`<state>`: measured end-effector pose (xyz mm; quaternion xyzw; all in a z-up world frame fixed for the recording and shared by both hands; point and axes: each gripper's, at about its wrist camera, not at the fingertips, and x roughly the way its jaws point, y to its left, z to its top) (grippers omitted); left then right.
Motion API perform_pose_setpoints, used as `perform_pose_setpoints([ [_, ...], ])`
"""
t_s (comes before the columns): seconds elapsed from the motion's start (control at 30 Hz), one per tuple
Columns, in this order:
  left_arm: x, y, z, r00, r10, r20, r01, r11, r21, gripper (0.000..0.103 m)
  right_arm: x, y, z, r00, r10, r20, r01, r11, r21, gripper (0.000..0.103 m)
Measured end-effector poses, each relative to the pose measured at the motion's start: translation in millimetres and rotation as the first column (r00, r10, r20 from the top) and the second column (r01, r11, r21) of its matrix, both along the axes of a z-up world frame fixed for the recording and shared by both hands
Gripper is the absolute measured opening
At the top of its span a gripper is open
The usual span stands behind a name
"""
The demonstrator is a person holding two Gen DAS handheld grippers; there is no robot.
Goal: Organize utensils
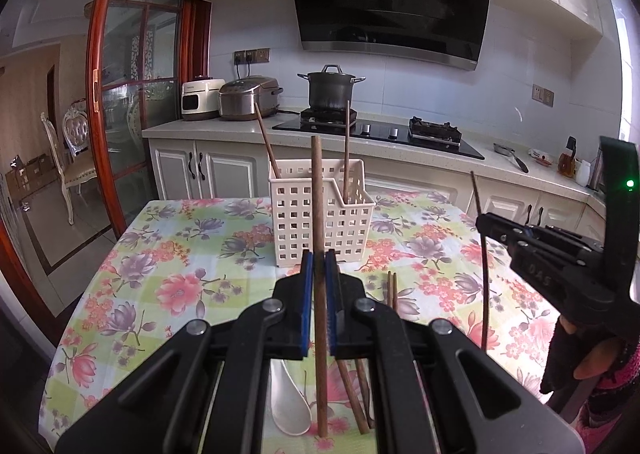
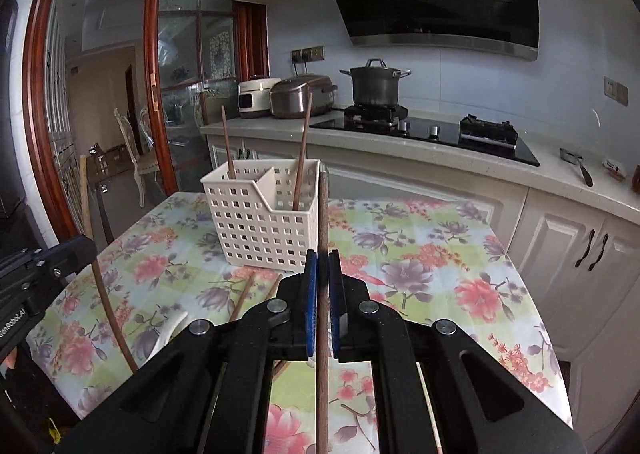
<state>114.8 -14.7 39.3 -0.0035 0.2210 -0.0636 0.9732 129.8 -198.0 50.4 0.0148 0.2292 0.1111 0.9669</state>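
Progress: two brown wooden chopsticks point(image 1: 346, 151) stand in the white perforated plastic basket point(image 1: 320, 213) at frame centre; I keep left gripper point(image 1: 319, 274) and right gripper point(image 2: 322, 274) each clamped on another chopstick, while a white spoon point(image 1: 290, 400) and more chopsticks lie on the floral tablecloth point(image 1: 180, 274).

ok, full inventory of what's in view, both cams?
basket: 1, white, far end of table
chopsticks in basket: 2, brown, upright
loose chopsticks: several, brown, lying on tablecloth
spoon: 1, white, near edge
tablecloth: 1, floral, over table
pot: 1, dark, on stove
rice cookers: 2, on counter
left claw: shut on chopstick
right claw: shut on another chopstick
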Motion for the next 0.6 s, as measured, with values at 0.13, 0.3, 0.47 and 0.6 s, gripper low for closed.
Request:
perform_pose_setpoints([
  [0.13,-3,0,4,1.0,0.003,0.013,-0.003,1.0,0.0,0.006,-10,0,12,0.999,0.009,0.041,-0.009,1.0,0.002,0.006],
  [0.3,-5,-1,4,1.0,0.003,0.018,-0.003,1.0,0.002,0.006,-15,1,14,0.999,0.006,0.049,-0.007,1.0,0.004,0.006],
  [0.47,-5,-2,7,1.0,0.002,0.028,-0.002,1.0,0.004,0.006,-24,2,24,0.996,0.021,0.081,-0.022,1.0,0.01,0.006],
  [0.6,-3,-3,10,0.999,0.0,0.033,0.0,1.0,0.006,0.006,-27,5,25,0.995,0.03,0.095,-0.03,1.0,-0.001,0.006],
])
